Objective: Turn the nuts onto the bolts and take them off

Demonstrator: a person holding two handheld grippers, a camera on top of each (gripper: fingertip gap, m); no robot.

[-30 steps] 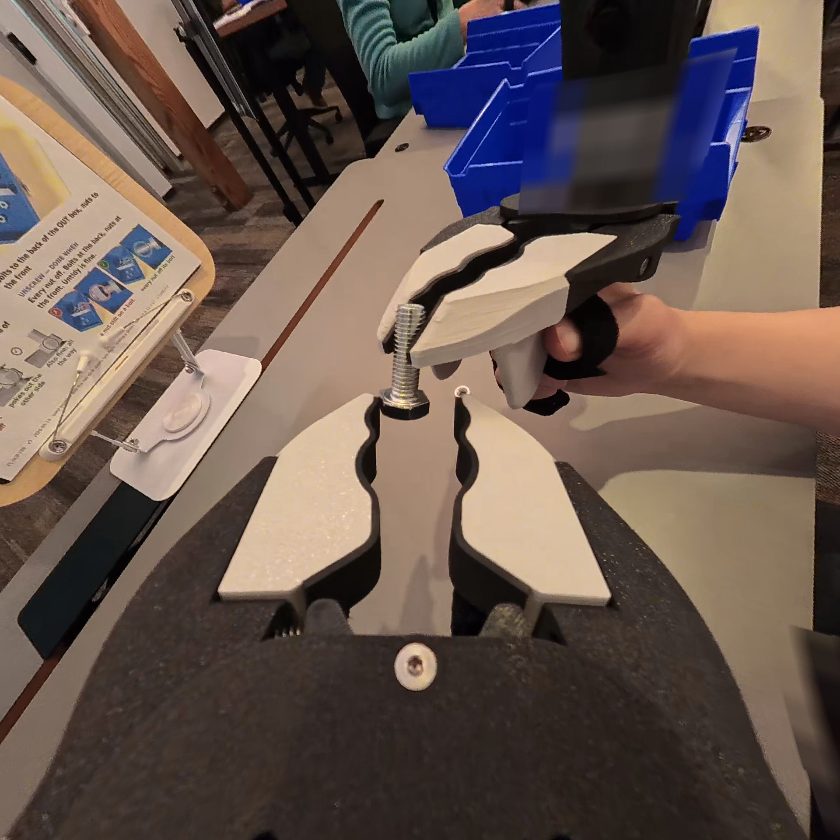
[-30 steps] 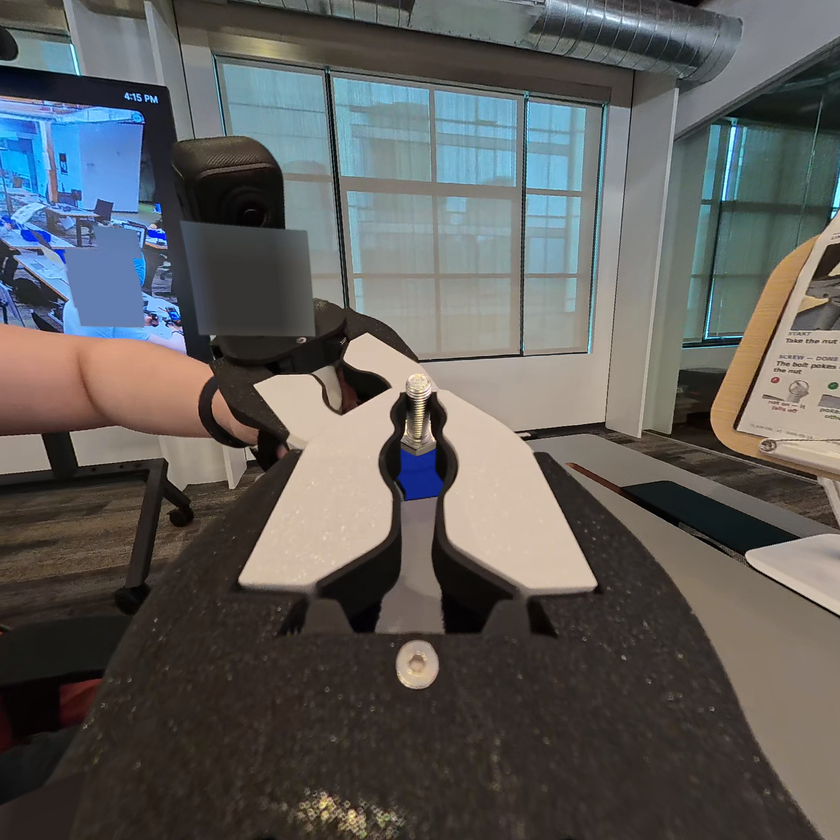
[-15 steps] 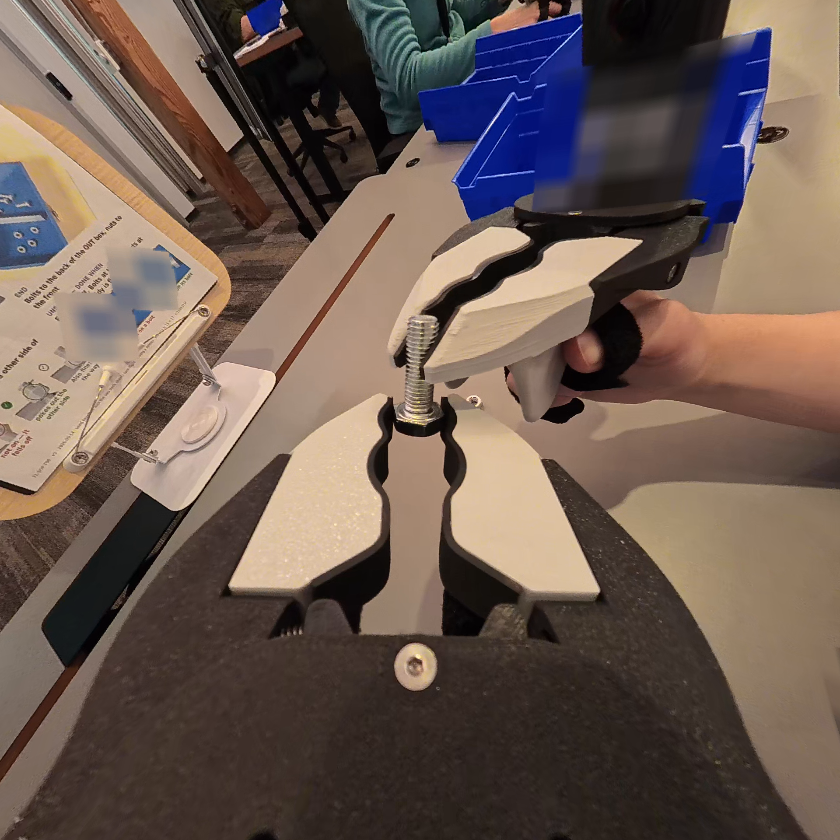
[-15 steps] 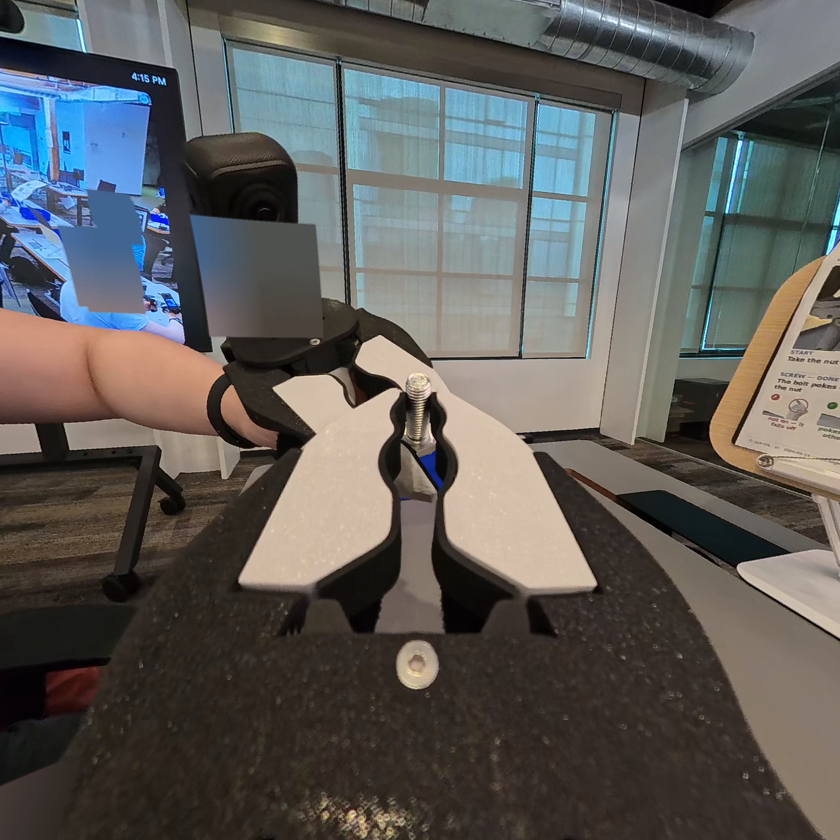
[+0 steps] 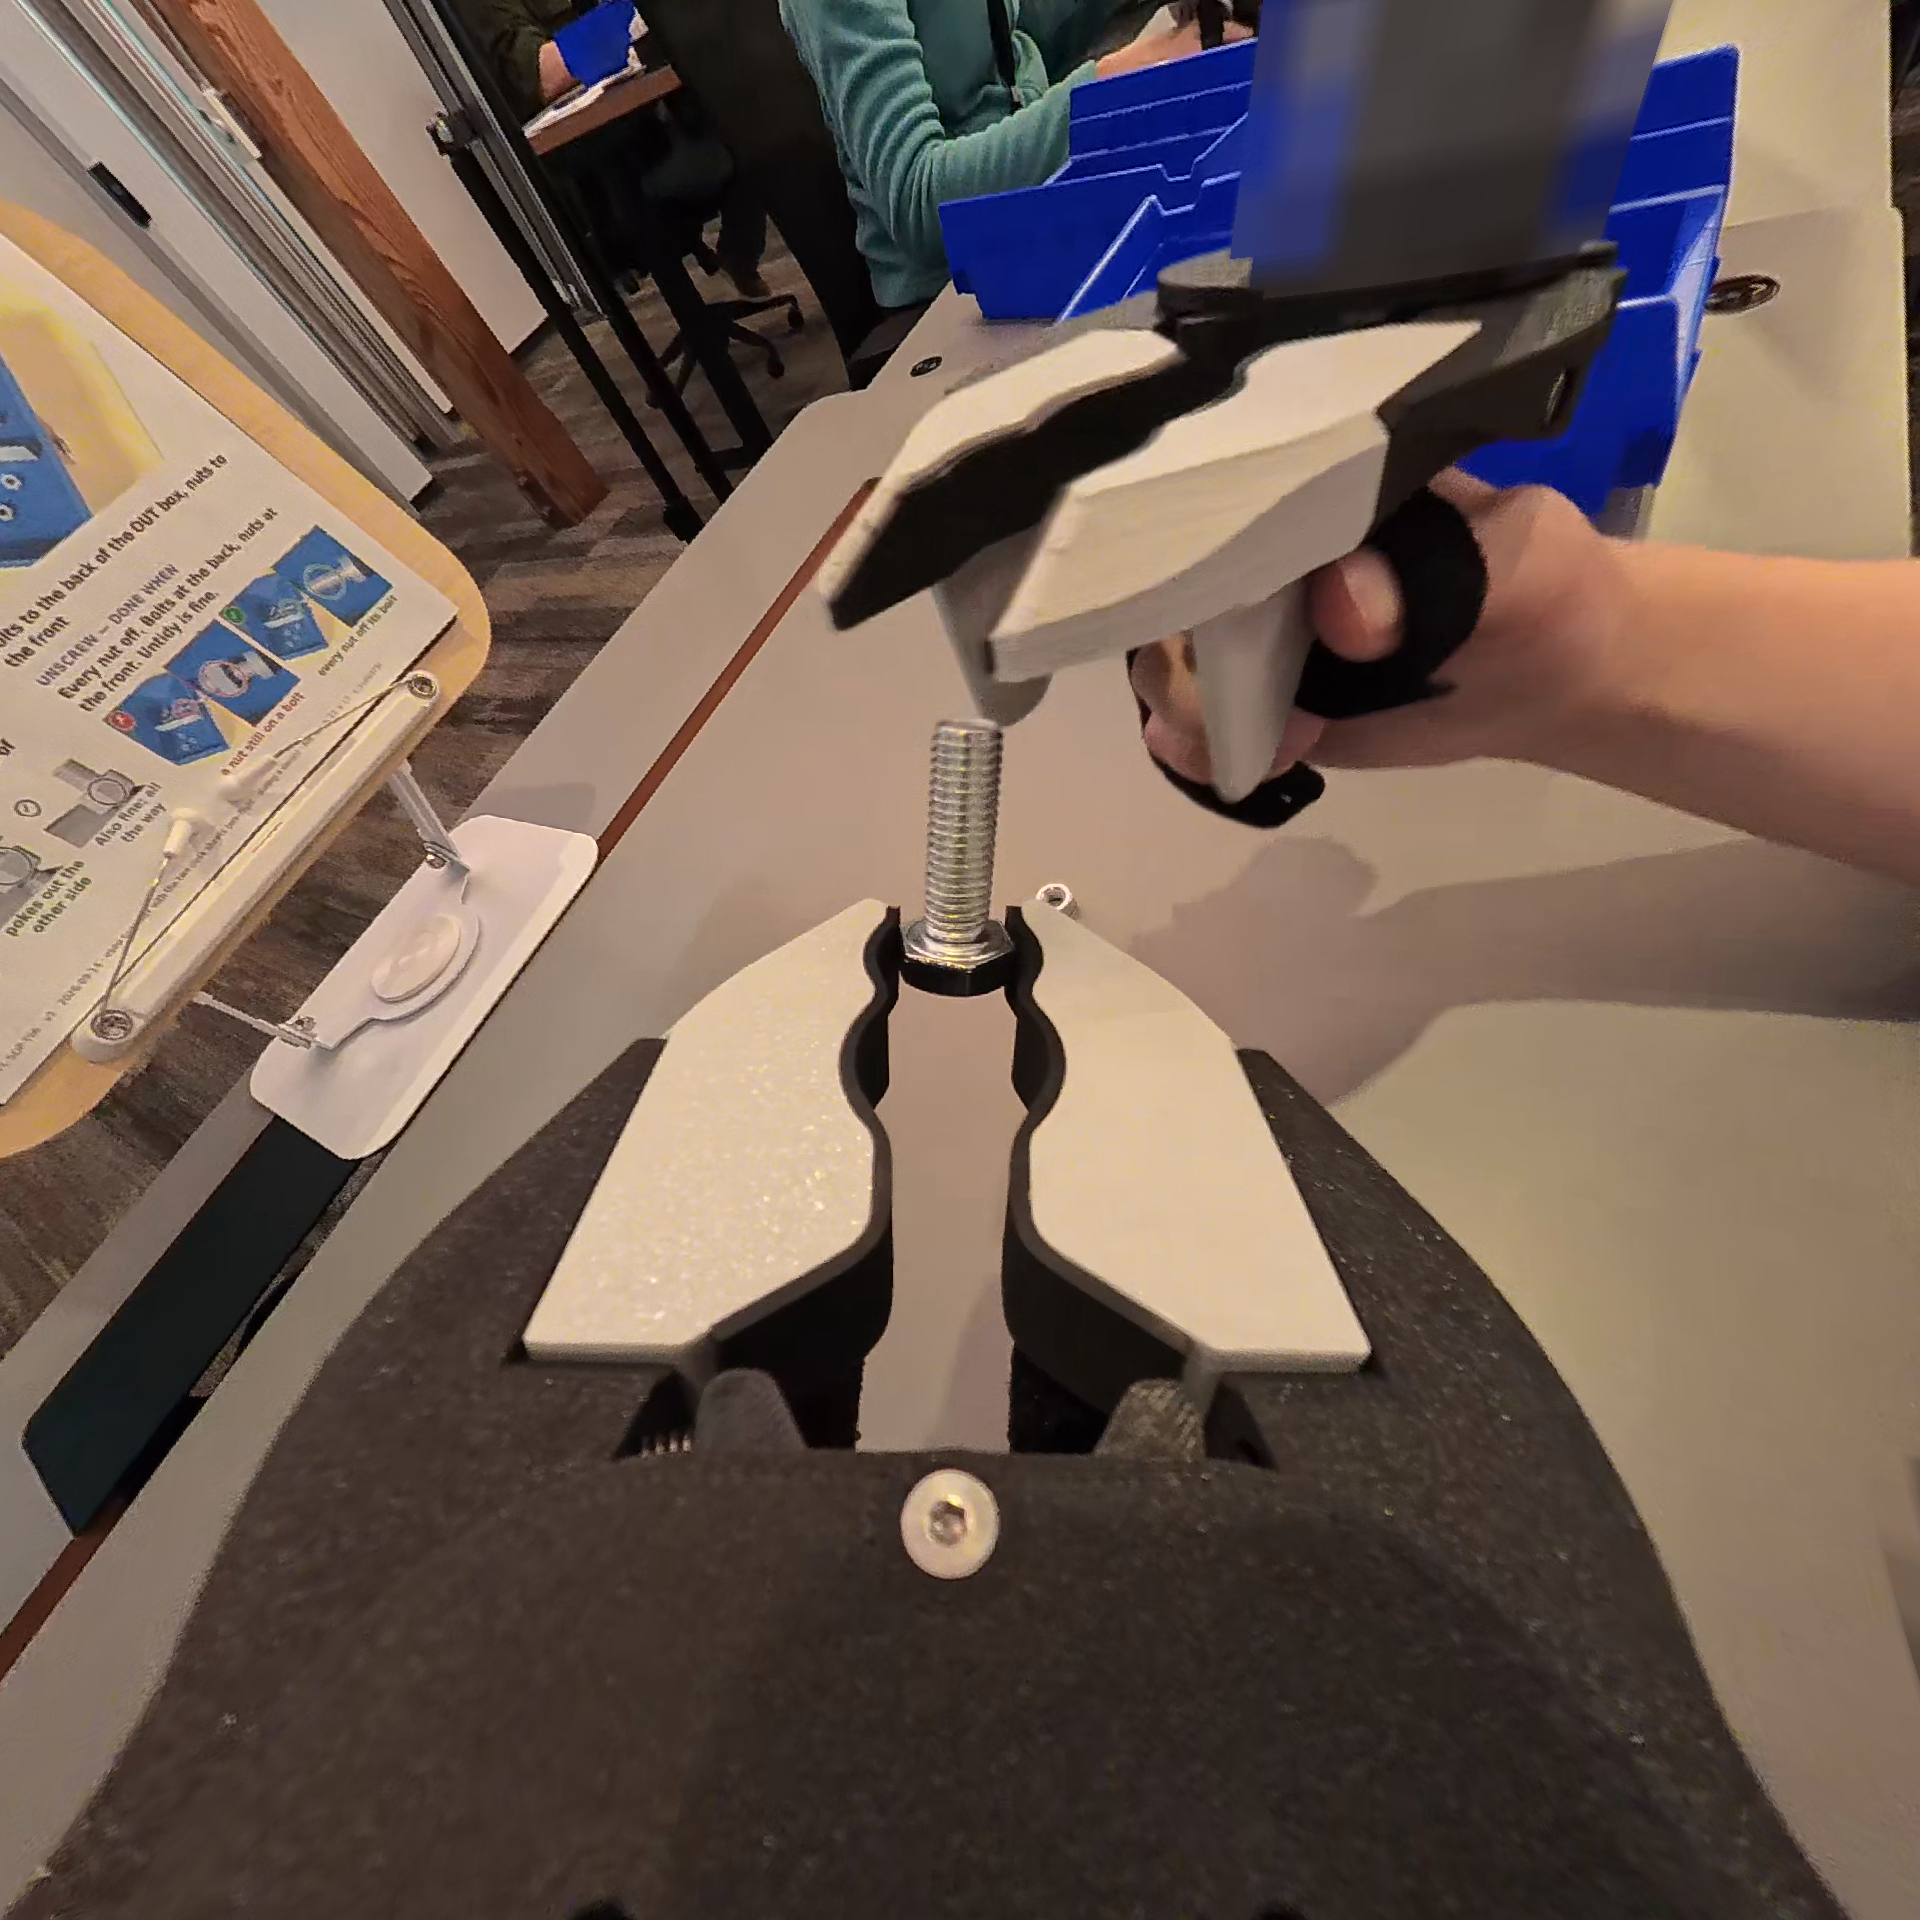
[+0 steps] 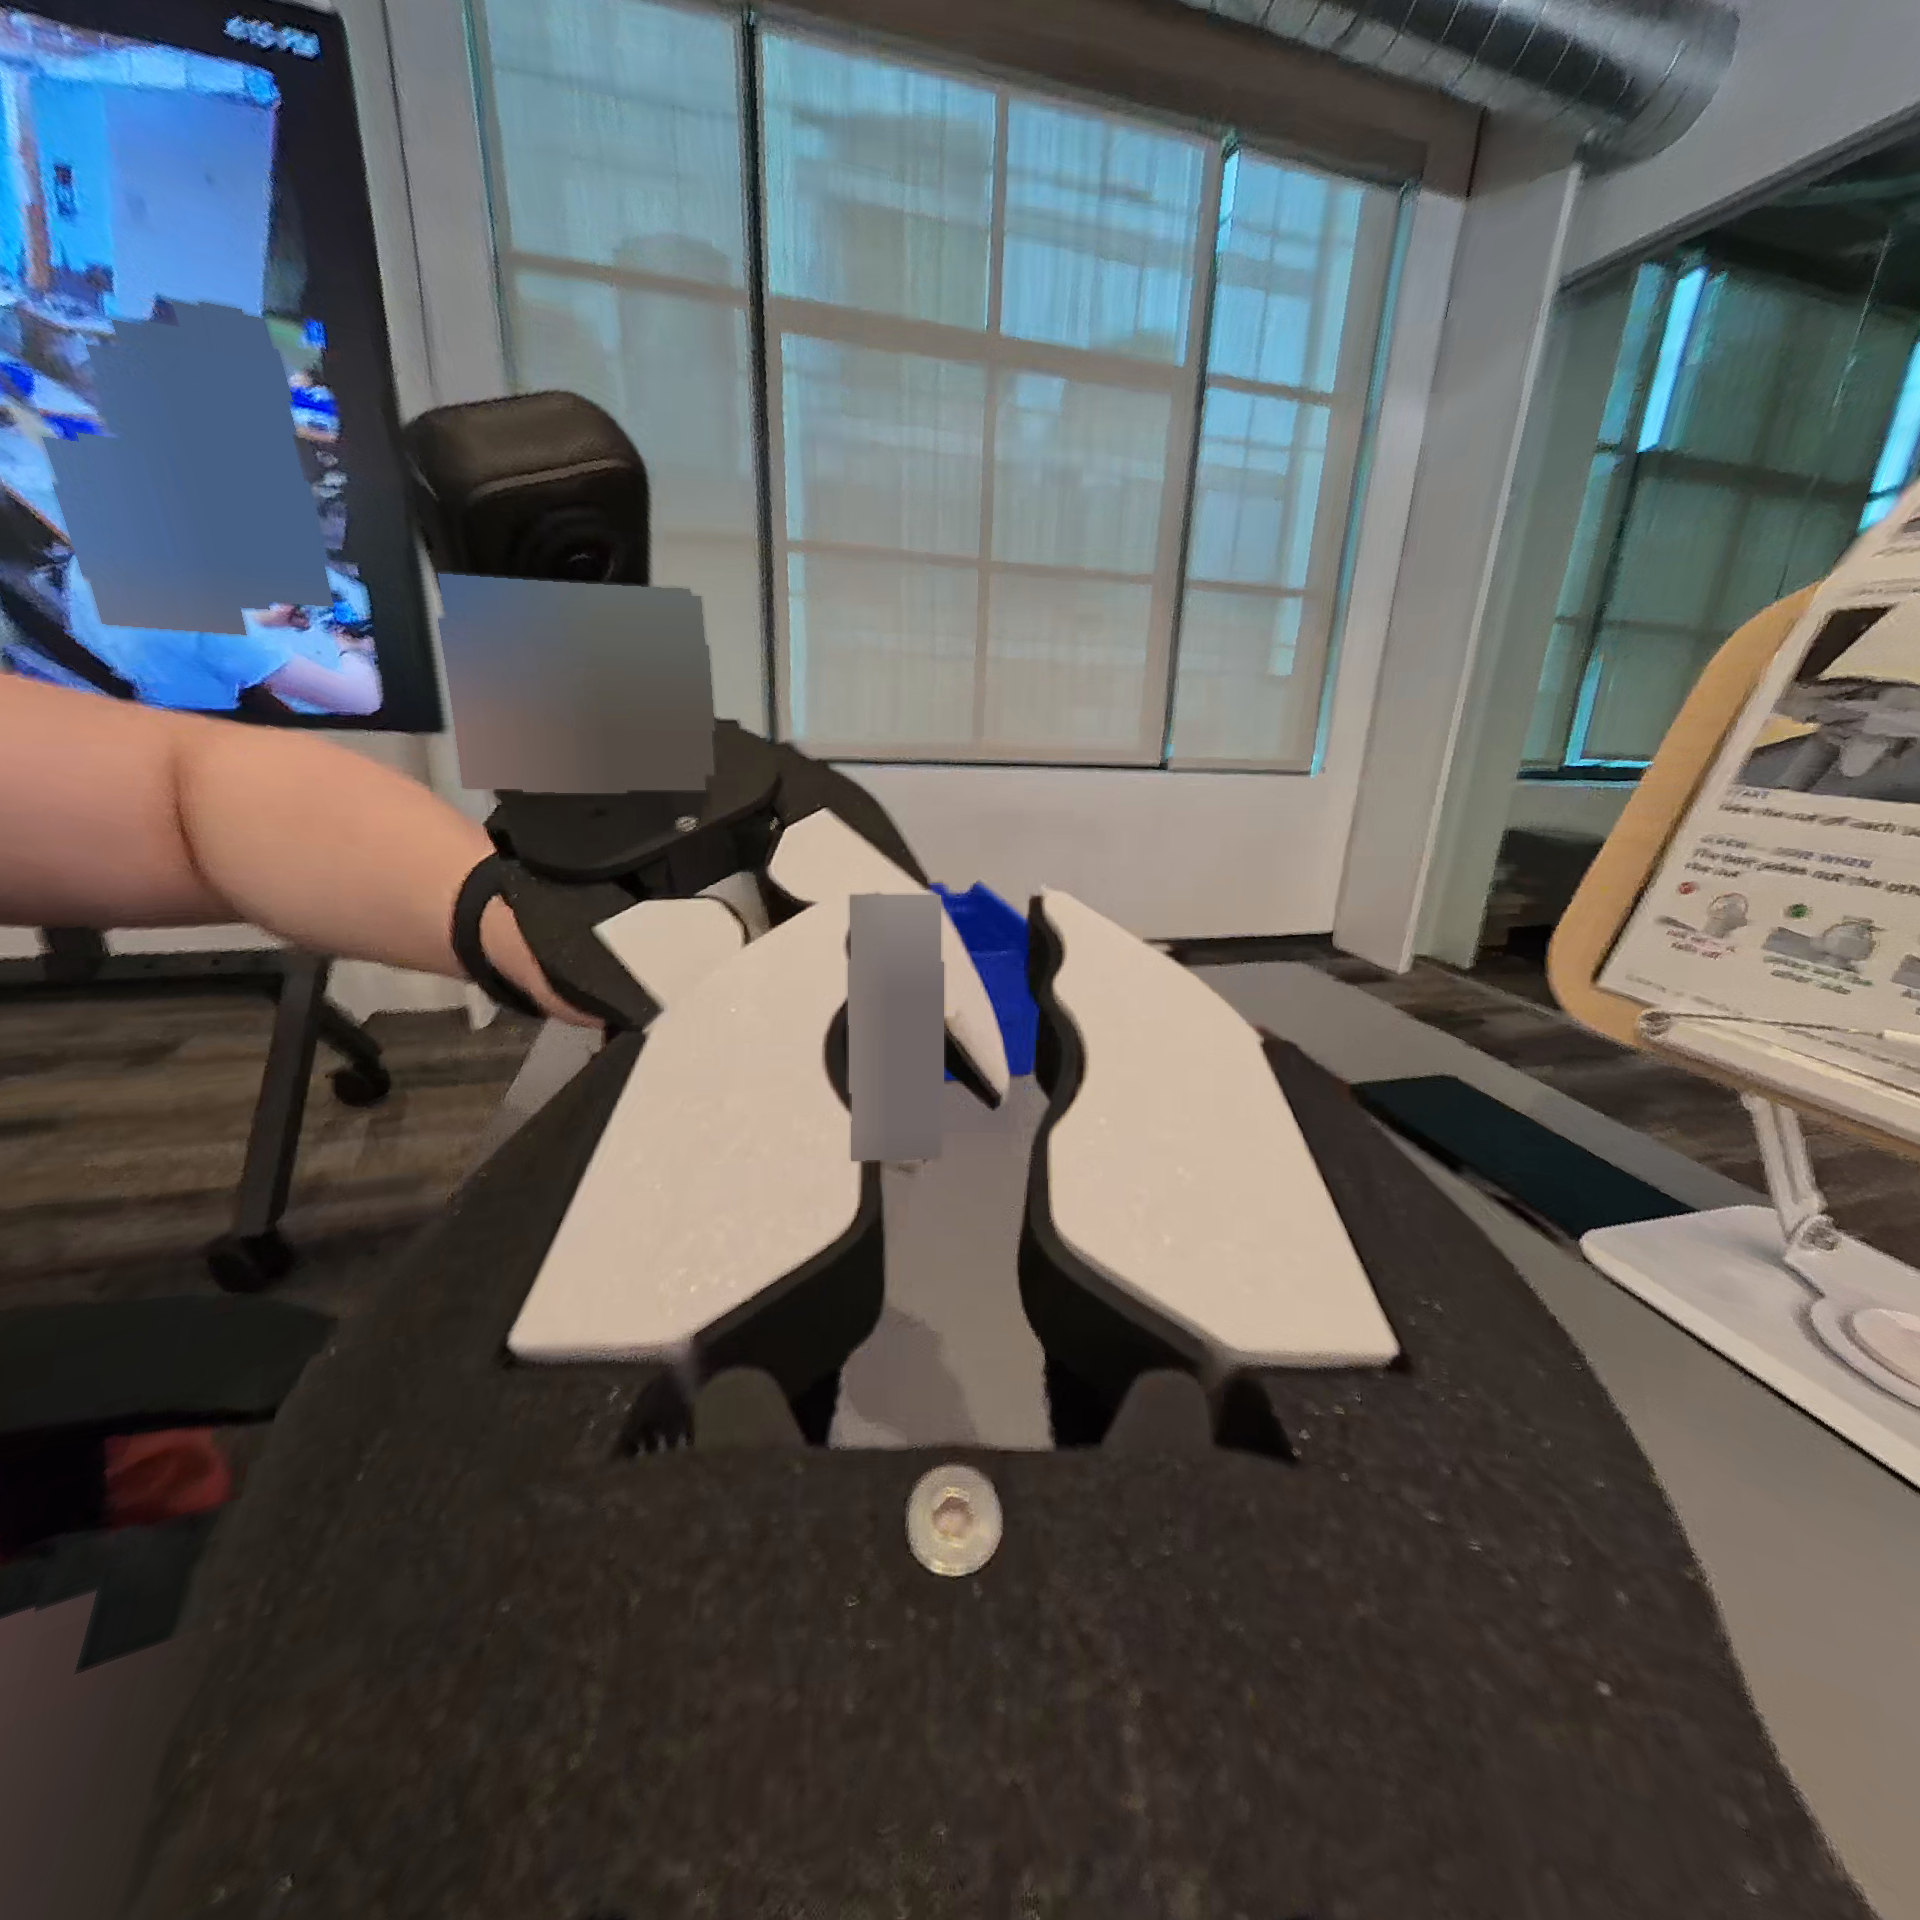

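- A tall window wall (image 6: 987, 416) with white mullions and pale shades fills the back of the room and lets in daylight.
- A ribbed metal duct (image 6: 1507, 73) runs along the ceiling above it.
- A large screen (image 6: 208, 312) stands at the left.
- The floor (image 5: 540, 603) is dark wood-look planking.
- A wooden post (image 5: 384, 270) rises beside dark desk legs and a wheeled chair base (image 5: 748, 322).
- A long grey table (image 5: 1558, 1195) carries blue bins (image 5: 1122, 229).

The right tongs (image 5: 914, 644) have let go of the bolt (image 5: 961, 831) and lifted just above its tip, jaws now apart. The left tongs (image 5: 951, 940) have closed on the bolt's head, holding it upright.
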